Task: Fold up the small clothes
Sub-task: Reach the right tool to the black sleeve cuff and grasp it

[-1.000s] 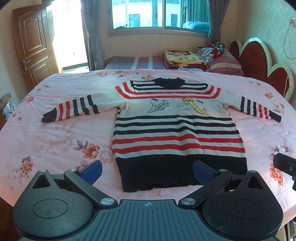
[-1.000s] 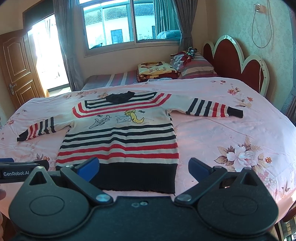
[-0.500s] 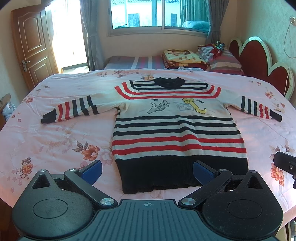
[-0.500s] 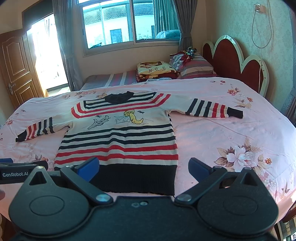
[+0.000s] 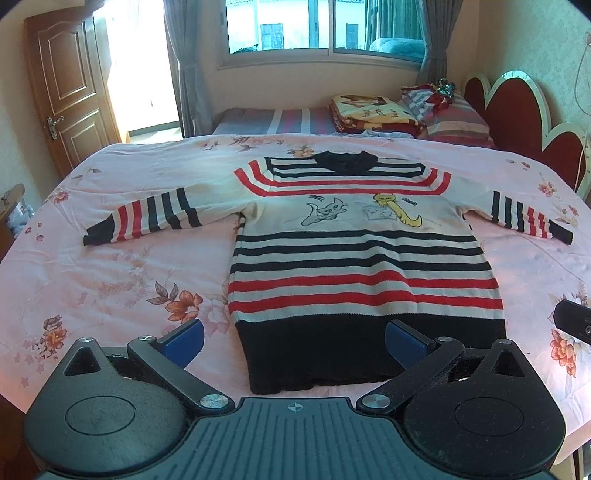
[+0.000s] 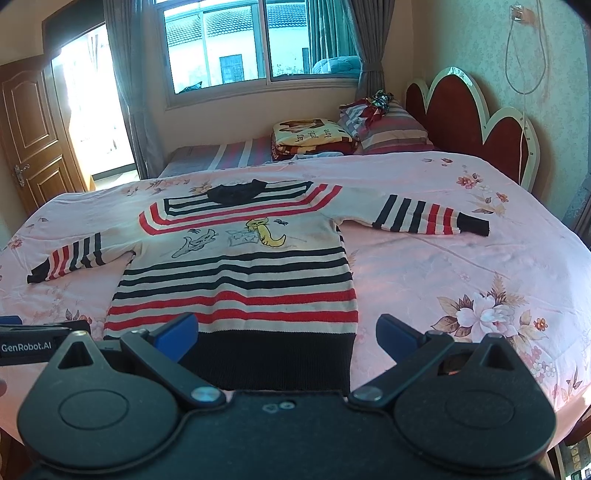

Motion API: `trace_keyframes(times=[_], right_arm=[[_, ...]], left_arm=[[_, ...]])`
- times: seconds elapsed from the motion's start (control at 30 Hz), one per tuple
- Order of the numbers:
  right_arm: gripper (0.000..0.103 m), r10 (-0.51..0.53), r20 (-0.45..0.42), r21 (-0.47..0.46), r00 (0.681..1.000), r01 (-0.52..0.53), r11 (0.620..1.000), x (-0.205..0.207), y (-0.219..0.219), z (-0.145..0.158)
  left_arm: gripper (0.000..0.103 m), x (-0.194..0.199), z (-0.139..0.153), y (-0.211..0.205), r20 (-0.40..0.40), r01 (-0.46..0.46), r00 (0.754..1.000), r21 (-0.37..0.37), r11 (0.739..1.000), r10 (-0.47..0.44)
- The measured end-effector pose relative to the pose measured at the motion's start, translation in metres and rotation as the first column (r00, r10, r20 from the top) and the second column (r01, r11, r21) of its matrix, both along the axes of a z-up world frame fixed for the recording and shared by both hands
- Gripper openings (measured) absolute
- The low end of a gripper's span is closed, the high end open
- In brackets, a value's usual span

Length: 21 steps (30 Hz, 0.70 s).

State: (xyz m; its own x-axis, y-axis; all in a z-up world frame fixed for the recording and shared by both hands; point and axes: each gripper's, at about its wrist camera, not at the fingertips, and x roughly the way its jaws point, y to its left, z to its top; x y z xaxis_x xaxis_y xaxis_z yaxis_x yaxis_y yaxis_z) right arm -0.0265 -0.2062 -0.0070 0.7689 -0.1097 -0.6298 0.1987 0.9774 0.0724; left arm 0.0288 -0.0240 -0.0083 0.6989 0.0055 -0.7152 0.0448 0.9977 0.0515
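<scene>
A small striped sweater (image 5: 362,258) (image 6: 236,269) lies flat and face up on the pink floral bedspread (image 5: 110,273) (image 6: 443,266), both sleeves spread out, its black hem nearest me. My left gripper (image 5: 293,338) is open and hovers just short of the hem, nothing between its blue pads. My right gripper (image 6: 286,332) is open too, above the hem's right half. Each gripper shows at the edge of the other's view: the right gripper (image 5: 574,325) at the far right, the left gripper (image 6: 40,341) at the far left.
Folded blankets (image 5: 369,110) and striped pillows (image 5: 450,118) are stacked at the far side by the red headboard (image 5: 517,122). A window (image 5: 317,29) and a wooden door (image 5: 66,85) stand beyond the bed. Bare bedspread lies on both sides of the sweater.
Both views have drifted very slightly; the sweater sits a touch lower and closer in the left view. Both grippers stay open and the sweater has not been touched.
</scene>
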Motion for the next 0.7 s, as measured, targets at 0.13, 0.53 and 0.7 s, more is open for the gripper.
trace_keyframes(times=[0.13,0.53,0.7], right_arm=[[0.102,-0.009,-0.002,-0.002,1.000,0.009,1.000,0.009,-0.004,-0.004],[0.102,-0.054,-0.020,-0.018,0.998,0.054,0.998,0.072,-0.048,-0.031],[0.102,-0.115,-0.004,-0.001,0.993,0.115,0.993,0.108,-0.093,-0.047]], left_arm=[[0.103,0.012,-0.006,0.000,-0.007,-0.009,1.000,0.010,1.000,0.009],[0.103,0.085,-0.027,-0.021,-0.039,-0.035,0.999,0.032,0.999,0.036],[0.103,0.130,-0.037,-0.039,-0.050,-0.041,0.998,0.018,0.999,0.042]])
